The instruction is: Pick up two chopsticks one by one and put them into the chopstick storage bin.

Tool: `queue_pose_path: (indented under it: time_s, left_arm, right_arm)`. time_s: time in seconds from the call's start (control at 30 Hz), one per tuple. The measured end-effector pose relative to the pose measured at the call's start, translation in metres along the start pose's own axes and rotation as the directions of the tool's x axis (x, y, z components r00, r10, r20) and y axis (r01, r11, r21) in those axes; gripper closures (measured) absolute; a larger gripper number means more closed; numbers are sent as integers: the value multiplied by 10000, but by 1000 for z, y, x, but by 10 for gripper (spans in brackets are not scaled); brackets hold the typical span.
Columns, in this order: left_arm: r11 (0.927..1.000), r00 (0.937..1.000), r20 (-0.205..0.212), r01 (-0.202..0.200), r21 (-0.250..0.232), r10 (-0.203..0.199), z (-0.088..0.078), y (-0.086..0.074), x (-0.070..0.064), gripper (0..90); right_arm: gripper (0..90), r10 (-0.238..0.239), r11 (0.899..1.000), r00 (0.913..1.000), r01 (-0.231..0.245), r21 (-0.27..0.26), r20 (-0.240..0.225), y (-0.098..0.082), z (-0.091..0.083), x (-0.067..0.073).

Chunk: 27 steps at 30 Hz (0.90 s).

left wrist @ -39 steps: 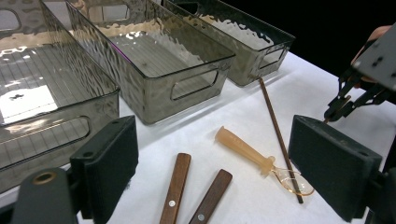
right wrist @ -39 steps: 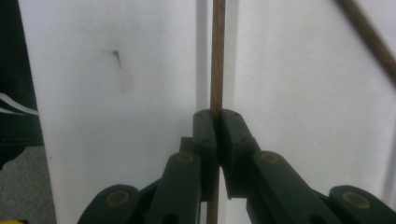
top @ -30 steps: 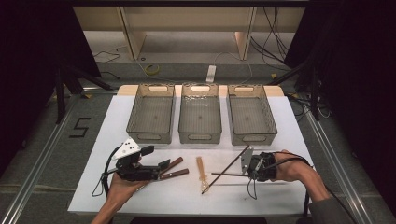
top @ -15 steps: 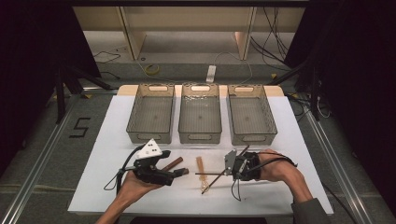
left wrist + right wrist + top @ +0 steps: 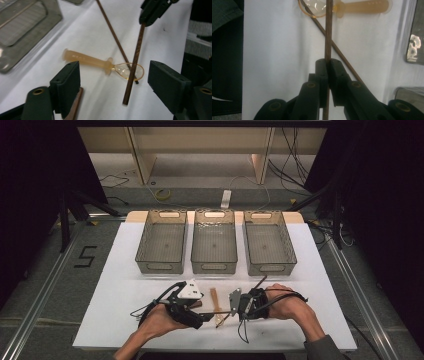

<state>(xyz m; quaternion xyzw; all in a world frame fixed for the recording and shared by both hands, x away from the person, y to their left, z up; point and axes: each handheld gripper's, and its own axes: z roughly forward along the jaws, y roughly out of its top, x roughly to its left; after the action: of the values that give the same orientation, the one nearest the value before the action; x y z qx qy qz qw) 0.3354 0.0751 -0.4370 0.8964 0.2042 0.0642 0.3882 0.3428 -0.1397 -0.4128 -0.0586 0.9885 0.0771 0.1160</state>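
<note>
Three bins stand empty; the right gripper clamps a chopstick, the left gripper, jaws just closing, grips nothing.

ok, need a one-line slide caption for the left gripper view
Open left tongs approach an amber spoon on the white table, while the right tongs hold a brown chopstick over its bowl.

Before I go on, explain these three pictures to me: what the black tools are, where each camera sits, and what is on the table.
A person holds a two-jaw tool in each hand. One camera looks down from above; the others ride on each tool.

On the white table stand three empty trays. Nearer lie an amber spoon and a thin brown stick.

The right tool is clamped on another brown stick, whose tip reaches past the spoon's bowl. The left tool stands open around the spoon, its jaws having just been closing, touching nothing.
</note>
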Motion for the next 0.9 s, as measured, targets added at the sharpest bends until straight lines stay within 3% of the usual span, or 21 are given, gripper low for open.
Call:
queue_pose_path:
  time_s: [0.13, 0.23, 0.5, 0.9]
  left_arm:
    - [9970, 9978, 103, -654, 407, 650, 7, 2, -8, 334]
    - [9923, 9939, 198, -1091, 580, 1081, 10, 3, -14, 432]
    - [9881, 9896, 815, -1259, 885, 1188, 15, 3, -16, 572]
    - [9777, 9825, 744, -1785, 1111, 1709, 15, 3, -21, 717]
  right_arm:
    - [858, -137, 9999, 9999, 137, -12, 18, 5, -2, 3]
    - [858, -268, 9995, 9996, 268, -163, 31, 8, 1, 6]
    - [858, -452, 9989, 9990, 451, -131, -36, 12, 0, 7]
    - [858, -487, 9987, 9988, 488, 113, -100, 14, 1, 10]
